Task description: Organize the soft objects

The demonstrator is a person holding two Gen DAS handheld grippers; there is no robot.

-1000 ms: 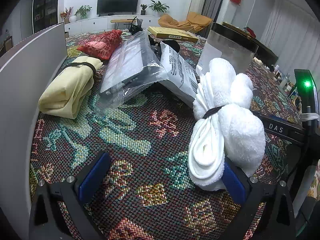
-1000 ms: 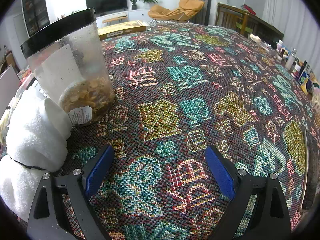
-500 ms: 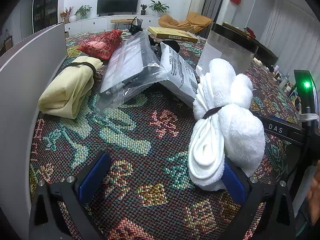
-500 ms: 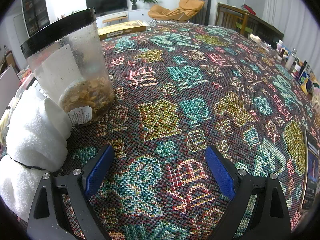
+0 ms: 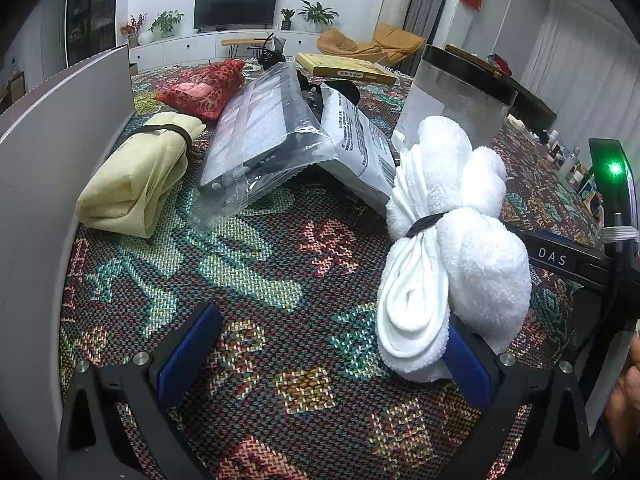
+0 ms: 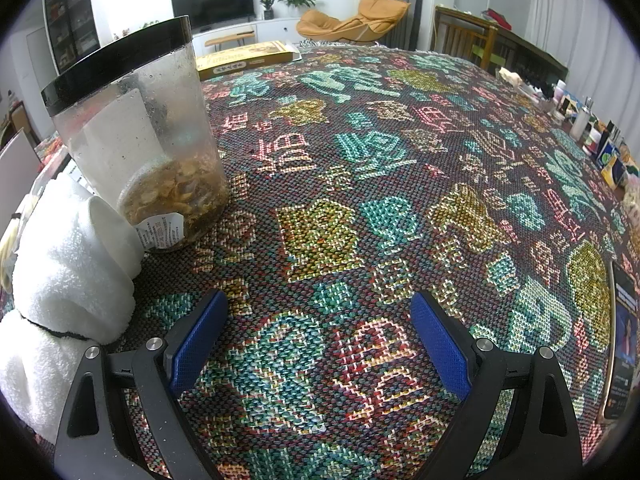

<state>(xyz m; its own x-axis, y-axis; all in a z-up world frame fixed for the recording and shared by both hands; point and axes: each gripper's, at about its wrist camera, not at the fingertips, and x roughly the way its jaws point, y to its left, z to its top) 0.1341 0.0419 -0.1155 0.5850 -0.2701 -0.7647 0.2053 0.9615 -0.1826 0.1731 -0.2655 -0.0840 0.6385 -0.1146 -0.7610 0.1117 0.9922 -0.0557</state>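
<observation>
A white rolled towel [image 5: 452, 252] tied with a black band lies on the patterned tablecloth, resting against the right finger of my left gripper [image 5: 324, 356], which is open and empty. The towel also shows at the left edge of the right wrist view [image 6: 68, 280]. A yellow folded cloth [image 5: 140, 176] with a black band lies at the left by a grey panel [image 5: 40, 184]. A red pouch [image 5: 204, 88] lies farther back. My right gripper [image 6: 320, 344] is open and empty over bare tablecloth, to the right of the towel.
A clear jar with a black lid [image 6: 148, 140] stands just behind the towel. Plastic-wrapped packages [image 5: 272, 136] lie in the middle. A yellow box [image 5: 344, 70] lies at the back. A black device with a green light [image 5: 612, 184] stands at the right. A phone [image 6: 622, 340] lies at the right edge.
</observation>
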